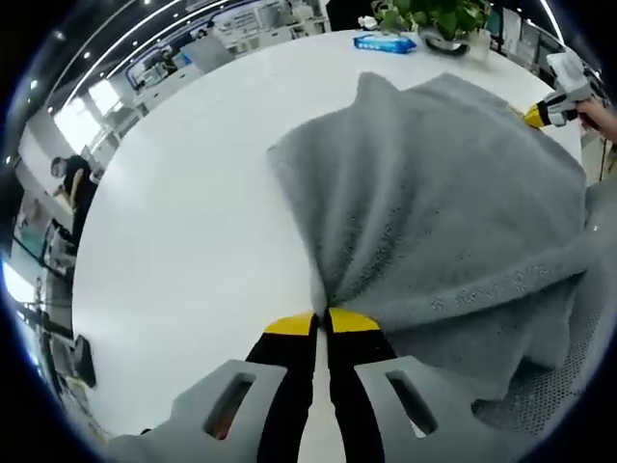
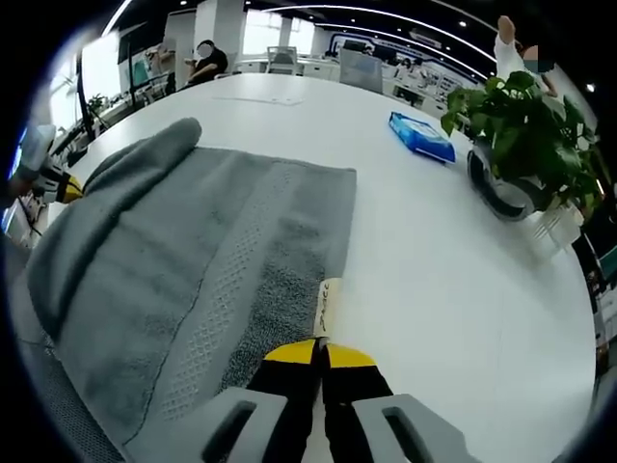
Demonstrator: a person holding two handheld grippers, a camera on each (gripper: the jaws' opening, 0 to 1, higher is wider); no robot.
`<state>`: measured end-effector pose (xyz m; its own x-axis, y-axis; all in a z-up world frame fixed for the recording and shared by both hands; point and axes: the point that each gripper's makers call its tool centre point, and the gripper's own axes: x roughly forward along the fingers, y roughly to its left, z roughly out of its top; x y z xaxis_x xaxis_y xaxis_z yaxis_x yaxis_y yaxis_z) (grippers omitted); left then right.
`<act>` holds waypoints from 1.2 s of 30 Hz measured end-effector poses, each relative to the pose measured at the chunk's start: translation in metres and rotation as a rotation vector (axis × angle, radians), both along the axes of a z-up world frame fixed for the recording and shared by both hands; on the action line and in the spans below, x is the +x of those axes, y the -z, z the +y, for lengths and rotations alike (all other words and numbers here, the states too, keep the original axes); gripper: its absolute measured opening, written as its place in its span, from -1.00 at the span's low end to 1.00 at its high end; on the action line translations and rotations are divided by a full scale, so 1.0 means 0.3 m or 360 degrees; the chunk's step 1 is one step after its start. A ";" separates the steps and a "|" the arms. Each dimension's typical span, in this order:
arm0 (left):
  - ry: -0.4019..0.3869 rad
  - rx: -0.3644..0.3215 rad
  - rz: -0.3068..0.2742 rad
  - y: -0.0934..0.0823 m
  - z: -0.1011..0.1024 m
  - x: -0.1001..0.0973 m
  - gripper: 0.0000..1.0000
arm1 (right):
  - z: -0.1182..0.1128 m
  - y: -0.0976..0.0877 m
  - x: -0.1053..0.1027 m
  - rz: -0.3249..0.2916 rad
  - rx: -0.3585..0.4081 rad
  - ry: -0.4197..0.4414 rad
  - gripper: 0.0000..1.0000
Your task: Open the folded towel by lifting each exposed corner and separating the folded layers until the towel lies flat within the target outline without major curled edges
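A grey towel is bunched and partly raised over the white table. My left gripper is shut on one of its corners, with the cloth fanning out from the yellow tips. The right gripper shows far off at the towel's opposite edge. In the right gripper view the towel lies partly folded, with a rolled fold along its left side. My right gripper is shut on the edge beside a small white label. At the far left of that view, the left gripper holds the other end.
A blue packet lies on the table beyond the towel, beside a potted plant. The packet and plant also sit at the table's far edge. People sit at desks in the background.
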<state>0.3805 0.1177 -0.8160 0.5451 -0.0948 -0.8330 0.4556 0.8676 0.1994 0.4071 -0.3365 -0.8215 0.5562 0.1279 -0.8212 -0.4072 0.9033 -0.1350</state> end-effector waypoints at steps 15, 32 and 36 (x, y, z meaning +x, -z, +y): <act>-0.0010 -0.0052 0.0031 0.002 0.008 -0.007 -0.94 | -0.020 0.000 -0.011 -0.0033 0.0004 -0.0009 -1.00; 0.0010 0.0083 -0.0030 -0.005 0.003 0.002 -0.95 | -0.031 -0.007 -0.003 -0.0085 0.0004 -0.0037 -1.00; 0.0032 0.0112 -0.0009 -0.003 -0.003 0.000 -0.95 | -0.029 -0.008 -0.005 -0.0088 0.0020 -0.0031 -1.00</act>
